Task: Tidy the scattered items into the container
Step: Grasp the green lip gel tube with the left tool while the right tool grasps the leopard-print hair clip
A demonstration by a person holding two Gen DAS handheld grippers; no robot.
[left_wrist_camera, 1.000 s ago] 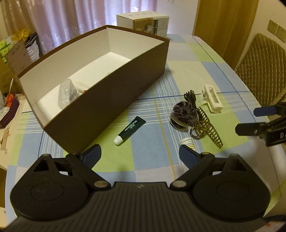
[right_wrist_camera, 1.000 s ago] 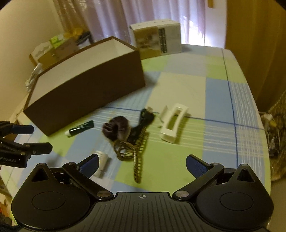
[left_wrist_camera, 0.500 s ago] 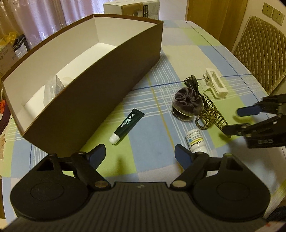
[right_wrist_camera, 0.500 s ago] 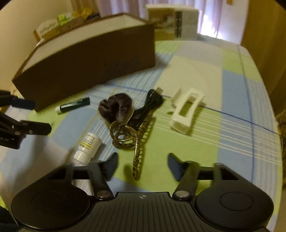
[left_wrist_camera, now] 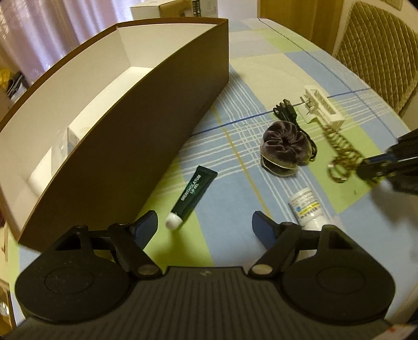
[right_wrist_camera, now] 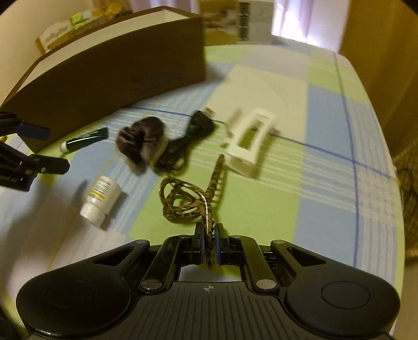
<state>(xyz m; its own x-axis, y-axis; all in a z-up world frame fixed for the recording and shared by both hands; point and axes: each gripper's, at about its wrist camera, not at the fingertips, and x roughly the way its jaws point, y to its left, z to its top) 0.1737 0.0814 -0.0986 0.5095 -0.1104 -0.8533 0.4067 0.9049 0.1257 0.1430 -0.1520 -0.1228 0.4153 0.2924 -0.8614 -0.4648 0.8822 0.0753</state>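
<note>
Leopard-print hair clip point(right_wrist_camera: 188, 198) lies on the checked tablecloth point(right_wrist_camera: 326, 109), well in front of the brown box point(right_wrist_camera: 109, 70), with its near end clamped between the closed fingers of the right gripper point(right_wrist_camera: 208, 244). From the left wrist view the same clip point(left_wrist_camera: 342, 154) meets that gripper point(left_wrist_camera: 378, 167) at the right edge of the frame, though blur there hides the exact contact.

Just beyond the clip, toward the box, sits a dark velvet scrunchie point(right_wrist_camera: 141, 138), touching a coiled black cable point(right_wrist_camera: 188, 141). A white hair claw point(right_wrist_camera: 250, 138) lies to the right of the cable, close to the clip's far tip. A small white pill bottle point(right_wrist_camera: 100, 200) lies on its side to the left of the clip, apart from it. A dark green tube point(right_wrist_camera: 83, 140) with a white cap rests close to the box's front wall.

Left gripper point(left_wrist_camera: 205, 226) hovers low over the cloth with its fingers spread wide; the tube's cap point(left_wrist_camera: 173, 222) lies just inside its left finger, and the pill bottle point(left_wrist_camera: 307, 209) lies partly behind its right finger.

The box point(left_wrist_camera: 146, 125) is open-topped with a white interior; a pale object inside it is probably wrapped in clear plastic, but the front wall largely hides it. A printed carton point(right_wrist_camera: 240, 23) stands behind the box, and a quilted chair back point(left_wrist_camera: 378, 49) stands off to the right of it.
</note>
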